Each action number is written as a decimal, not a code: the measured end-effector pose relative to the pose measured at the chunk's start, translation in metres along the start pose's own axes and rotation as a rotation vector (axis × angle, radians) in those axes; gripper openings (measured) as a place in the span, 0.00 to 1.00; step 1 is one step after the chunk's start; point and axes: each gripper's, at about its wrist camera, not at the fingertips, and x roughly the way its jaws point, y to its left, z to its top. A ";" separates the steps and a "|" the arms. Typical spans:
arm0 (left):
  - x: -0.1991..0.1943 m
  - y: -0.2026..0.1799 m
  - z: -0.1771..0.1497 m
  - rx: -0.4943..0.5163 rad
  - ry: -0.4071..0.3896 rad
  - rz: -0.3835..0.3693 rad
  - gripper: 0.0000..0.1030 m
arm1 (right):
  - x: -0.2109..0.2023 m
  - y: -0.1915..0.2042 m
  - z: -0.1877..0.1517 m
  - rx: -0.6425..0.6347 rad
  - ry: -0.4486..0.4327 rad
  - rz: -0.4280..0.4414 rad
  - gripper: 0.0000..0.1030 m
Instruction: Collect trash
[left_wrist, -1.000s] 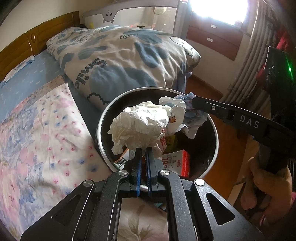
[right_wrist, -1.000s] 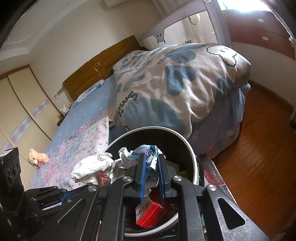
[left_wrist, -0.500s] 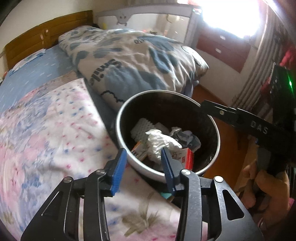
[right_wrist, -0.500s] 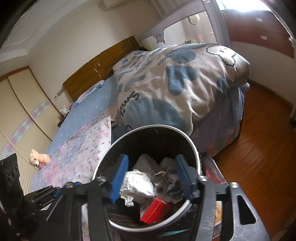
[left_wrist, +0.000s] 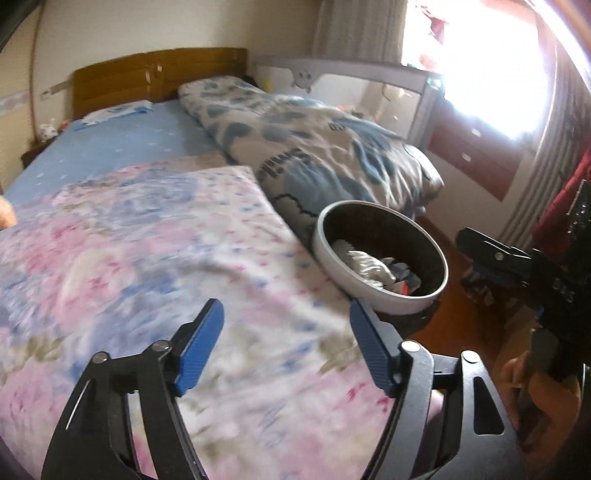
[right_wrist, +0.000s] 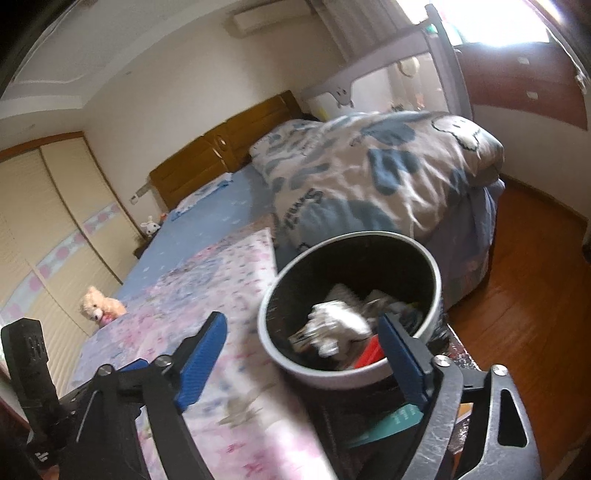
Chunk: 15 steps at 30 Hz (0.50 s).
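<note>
Trash (right_wrist: 334, 325) binned — both tools (left_wrist: 286, 345) (right_wrist: 303, 356) spread wide, empty.

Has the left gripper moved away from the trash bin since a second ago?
Yes. The left gripper has pulled back from over the trash bin and now hangs open above the floral blanket; the crumpled paper lies inside.

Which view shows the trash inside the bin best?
The right wrist view: it looks down into the bin, showing crumpled paper and something red. The left wrist view shows the bin farther off and side-on, with only part of the paper visible.
</note>
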 end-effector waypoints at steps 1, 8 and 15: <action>-0.006 0.005 -0.002 -0.008 -0.010 0.015 0.76 | -0.004 0.009 -0.004 -0.014 -0.009 0.001 0.89; -0.055 0.032 -0.012 -0.011 -0.117 0.089 0.80 | -0.025 0.055 -0.018 -0.106 -0.046 -0.009 0.94; -0.113 0.043 -0.021 -0.019 -0.294 0.198 1.00 | -0.071 0.100 -0.013 -0.193 -0.210 -0.042 1.00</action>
